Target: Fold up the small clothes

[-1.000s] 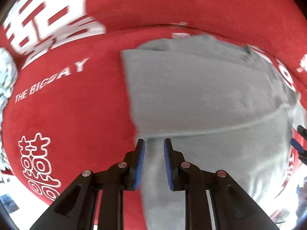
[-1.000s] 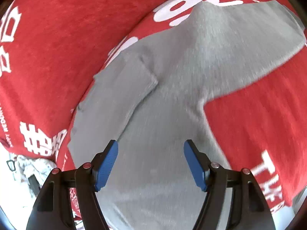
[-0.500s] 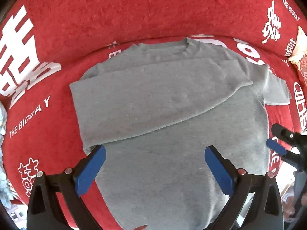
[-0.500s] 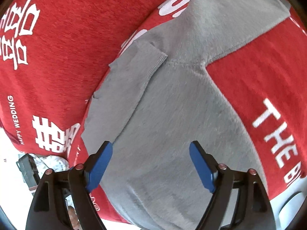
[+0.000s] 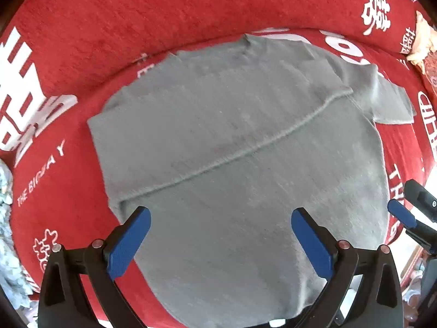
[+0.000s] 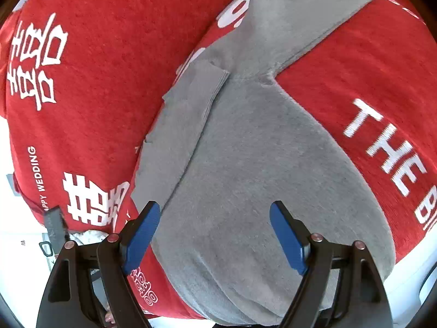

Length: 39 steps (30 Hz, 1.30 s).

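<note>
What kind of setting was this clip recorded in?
Probably a home, likely a bed or sofa. The grey sweater lies on a plush red cover printed with "HAPPY WEDDING" and double-happiness characters, curving up behind like a cushion. Both grippers, left and right, are open.

Fuzzy matt grey sweater (image 5: 245, 164), plush red cloth (image 5: 136, 13)
</note>
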Each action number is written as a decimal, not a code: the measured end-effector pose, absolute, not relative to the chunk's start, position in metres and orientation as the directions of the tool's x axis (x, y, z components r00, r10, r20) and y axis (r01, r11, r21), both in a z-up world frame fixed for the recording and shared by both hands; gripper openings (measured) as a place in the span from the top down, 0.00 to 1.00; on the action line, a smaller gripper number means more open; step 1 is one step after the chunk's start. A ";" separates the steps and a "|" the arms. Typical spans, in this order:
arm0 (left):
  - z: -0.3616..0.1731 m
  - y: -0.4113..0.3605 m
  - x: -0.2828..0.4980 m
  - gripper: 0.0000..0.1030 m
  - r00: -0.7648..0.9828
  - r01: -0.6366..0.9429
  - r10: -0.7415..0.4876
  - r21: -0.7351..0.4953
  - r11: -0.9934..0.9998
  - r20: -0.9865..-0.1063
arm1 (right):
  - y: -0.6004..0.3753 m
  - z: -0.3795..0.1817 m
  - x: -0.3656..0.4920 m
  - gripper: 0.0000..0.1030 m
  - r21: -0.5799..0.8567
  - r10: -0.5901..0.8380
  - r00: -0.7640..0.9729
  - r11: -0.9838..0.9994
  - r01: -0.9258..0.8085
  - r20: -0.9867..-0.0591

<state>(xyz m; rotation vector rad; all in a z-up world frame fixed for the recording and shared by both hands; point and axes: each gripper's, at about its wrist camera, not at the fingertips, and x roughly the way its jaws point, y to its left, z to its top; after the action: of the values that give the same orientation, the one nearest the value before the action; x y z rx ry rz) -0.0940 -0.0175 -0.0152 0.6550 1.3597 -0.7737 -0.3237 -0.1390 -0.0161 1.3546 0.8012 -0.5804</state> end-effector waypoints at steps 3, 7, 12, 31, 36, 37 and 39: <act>-0.014 -0.020 -0.102 0.00 0.040 0.808 -0.114 -0.035 0.588 -0.993 | -0.138 -0.015 -0.331 0.18 0.625 0.068 0.622 0.134 0.769 -0.780; -0.012 -0.027 -0.113 0.00 0.046 0.826 -0.126 -0.033 0.563 -0.991 | -0.138 -0.015 -0.342 0.17 0.631 0.062 0.628 0.093 0.771 -0.776; -0.014 -0.035 -0.117 0.00 0.053 0.830 -0.126 -0.027 0.556 -0.991 | -0.144 -0.023 -0.349 0.17 0.624 0.066 0.621 0.073 0.778 -0.781; -0.036 -0.107 -0.134 0.00 0.031 0.762 -0.084 -0.031 0.647 -0.996 | -0.273 -0.047 -0.369 0.17 0.613 0.107 0.605 0.091 0.785 -0.789; -0.042 -0.145 -0.145 0.00 0.025 0.770 -0.108 -0.050 0.636 -0.994 | -0.312 -0.058 -0.410 0.17 0.576 0.053 0.574 0.025 0.817 -0.817; -0.043 -0.150 -0.145 0.00 0.031 0.771 -0.108 -0.045 0.635 -0.994 | -0.322 -0.062 -0.420 0.17 0.568 0.036 0.568 -0.001 0.823 -0.822; -0.044 -0.160 -0.141 0.00 0.050 0.767 -0.115 -0.035 0.641 -0.992 | -0.336 -0.068 -0.435 0.17 0.567 0.011 0.567 -0.044 0.823 -0.823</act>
<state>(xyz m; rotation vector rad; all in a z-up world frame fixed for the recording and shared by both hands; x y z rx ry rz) -0.1407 -0.1604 -0.0441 0.6051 1.3648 -0.7376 -0.4348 -0.3360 -0.0681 1.4803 0.7504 -0.7677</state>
